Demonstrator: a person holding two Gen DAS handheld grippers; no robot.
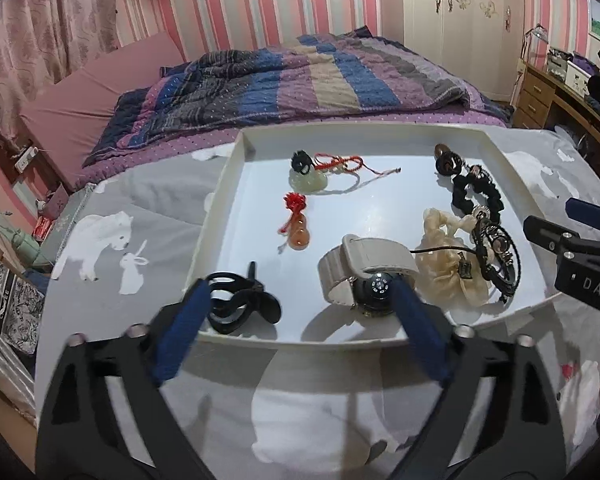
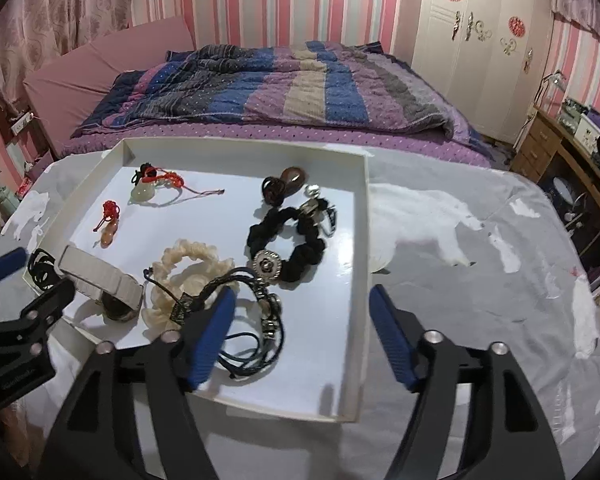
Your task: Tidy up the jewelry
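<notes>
Jewelry all lies inside shallow white rectangular tray (image 1: pixel 496 148) on desk: white-strap watch (image 1: pixel 364 268), black scrunchie (image 2: pixel 288 236), cream scrunchie (image 2: pixel 188 276), corded bracelets (image 2: pixel 260 320), red-tasselled pendants (image 1: pixel 296 224). We judge gathering done, neat sorting left. Left claw (image 1: pixel 300 332), right claw (image 2: pixel 304 336) both gape, empty.

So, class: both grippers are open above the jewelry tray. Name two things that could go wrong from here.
1. The black cord bracelet lies tangled over the cream scrunchie; lifting one would likely drag the other.
2. The right gripper straddles the white tray wall, so closing or lowering might catch the rim and tip the tray.
</notes>
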